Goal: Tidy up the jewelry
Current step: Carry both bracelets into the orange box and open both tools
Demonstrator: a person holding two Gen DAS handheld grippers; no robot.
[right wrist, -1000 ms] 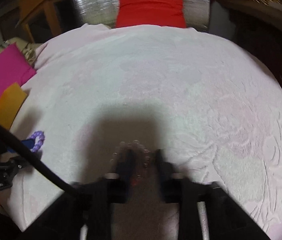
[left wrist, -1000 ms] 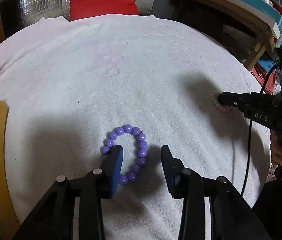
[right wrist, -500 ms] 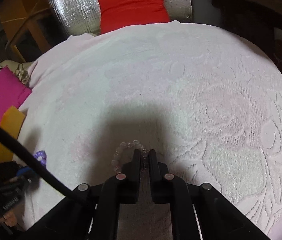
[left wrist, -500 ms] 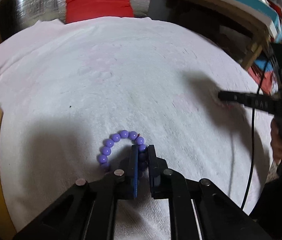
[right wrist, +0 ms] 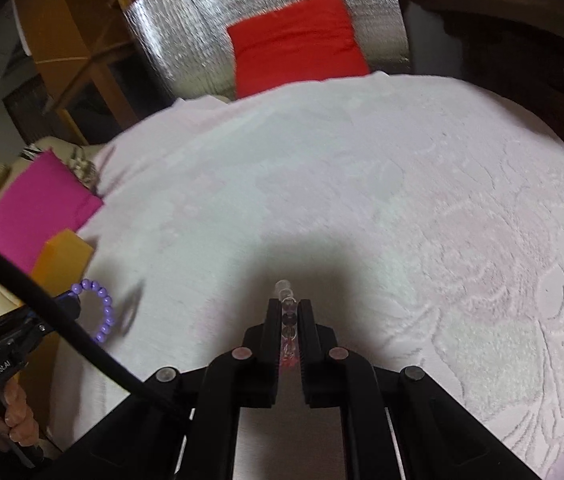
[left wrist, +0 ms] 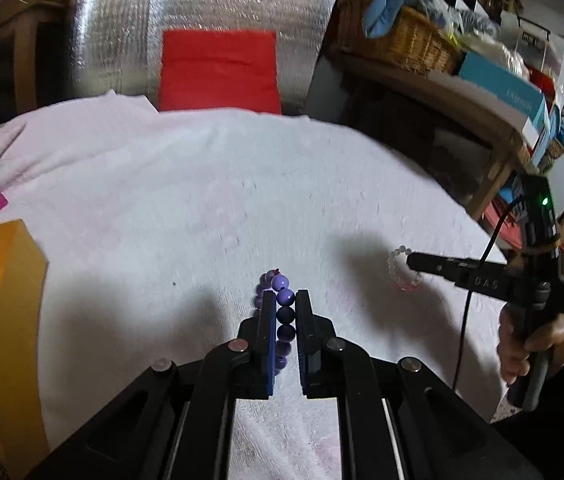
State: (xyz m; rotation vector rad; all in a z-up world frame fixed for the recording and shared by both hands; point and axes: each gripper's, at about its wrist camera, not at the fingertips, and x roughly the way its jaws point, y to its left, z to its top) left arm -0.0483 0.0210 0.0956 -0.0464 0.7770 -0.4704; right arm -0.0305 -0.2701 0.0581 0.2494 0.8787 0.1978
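My left fingers (left wrist: 285,300) pinch the purple bracelet (left wrist: 280,308), hanging edge-on above the pale blanket (left wrist: 202,200), while my right fingers (right wrist: 291,308) pinch the clear bracelet (right wrist: 287,320) likewise, nearer the blanket's right side.

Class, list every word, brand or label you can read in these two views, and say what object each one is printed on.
"D A S": on the side of the right gripper, seen from the left wrist view.
"GenRobot.AI": on the body of the left gripper, seen from the right wrist view.
Pale lettering on the side of the teal box on the shelf: too blurred to read.
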